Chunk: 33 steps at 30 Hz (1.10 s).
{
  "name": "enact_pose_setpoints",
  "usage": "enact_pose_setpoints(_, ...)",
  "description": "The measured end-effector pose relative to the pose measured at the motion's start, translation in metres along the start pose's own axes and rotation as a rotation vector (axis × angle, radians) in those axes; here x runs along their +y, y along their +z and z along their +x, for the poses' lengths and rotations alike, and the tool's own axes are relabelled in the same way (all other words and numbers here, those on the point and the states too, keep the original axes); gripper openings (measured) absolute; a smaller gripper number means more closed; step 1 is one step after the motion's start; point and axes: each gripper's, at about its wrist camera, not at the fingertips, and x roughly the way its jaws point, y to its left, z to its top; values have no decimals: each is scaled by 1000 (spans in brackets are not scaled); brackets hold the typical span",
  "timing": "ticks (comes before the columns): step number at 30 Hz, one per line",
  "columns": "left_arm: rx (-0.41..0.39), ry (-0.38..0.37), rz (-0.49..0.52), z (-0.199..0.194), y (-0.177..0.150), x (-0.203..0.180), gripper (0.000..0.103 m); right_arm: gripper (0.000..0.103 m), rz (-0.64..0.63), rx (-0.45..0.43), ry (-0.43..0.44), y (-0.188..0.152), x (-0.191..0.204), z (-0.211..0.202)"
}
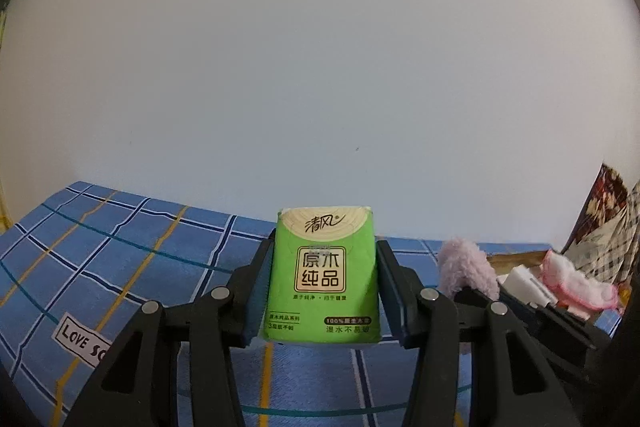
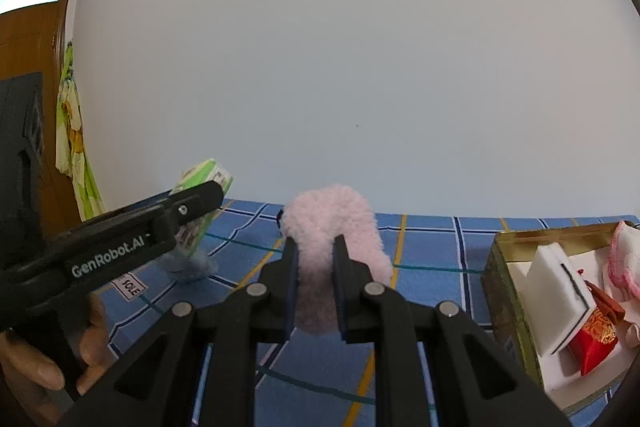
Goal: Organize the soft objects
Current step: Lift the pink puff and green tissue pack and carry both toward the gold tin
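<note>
My left gripper (image 1: 323,281) is shut on a green tissue pack (image 1: 323,271) and holds it upright above the blue checked cloth (image 1: 120,251). The pack also shows in the right wrist view (image 2: 202,189), at the left, held in the left gripper (image 2: 192,205). My right gripper (image 2: 316,291) is shut on a fluffy pink soft piece (image 2: 336,227), held above the cloth (image 2: 432,255). That pink piece also shows in the left wrist view (image 1: 466,267), to the right of the pack.
A gold-rimmed open box (image 2: 496,267) stands at the right, holding a white block (image 2: 556,295), a red pouch (image 2: 592,343) and a pink-edged white cloth (image 2: 624,259). A small blue fluffy piece (image 2: 192,265) lies on the cloth. A white wall stands behind.
</note>
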Motion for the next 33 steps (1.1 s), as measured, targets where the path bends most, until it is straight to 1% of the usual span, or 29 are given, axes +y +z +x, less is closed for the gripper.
enact_pose_setpoints(2, 19, -7, 3, 3, -1, -3, 52, 15, 3, 12, -4, -1, -1, 3)
enact_pose_setpoints(4, 24, -8, 8, -4, -2, -10, 52, 16, 9, 16, -6, -1, -3, 3)
enact_pose_setpoints(8, -7, 6, 3, -5, 0, -5, 52, 15, 33, 12, -2, -1, -6, 2)
enact_pose_setpoints(11, -37, 46, -13, -9, 2, 2, 52, 15, 42, -4, -4, 0, -8, -2)
enact_pose_setpoints(16, -22, 71, -22, -5, 1, 5, 52, 15, 40, -17, -2, -1, -6, -5)
enact_pose_setpoints(24, 2, 95, 89, 0, -9, -25, 52, 15, 52, -44, -10, 0, -9, -15)
enact_pose_setpoints(26, 13, 95, 95, 0, -10, -30, 52, 15, 60, -41, -8, -2, -9, -16)
enact_pose_setpoints(30, 21, 129, 122, -2, -16, -39, 52, 15, 57, -37, -6, -2, -4, -20)
enact_pose_setpoints(33, 23, 143, 118, -6, -18, -40, 52, 15, 57, -41, 1, -3, -3, -26)
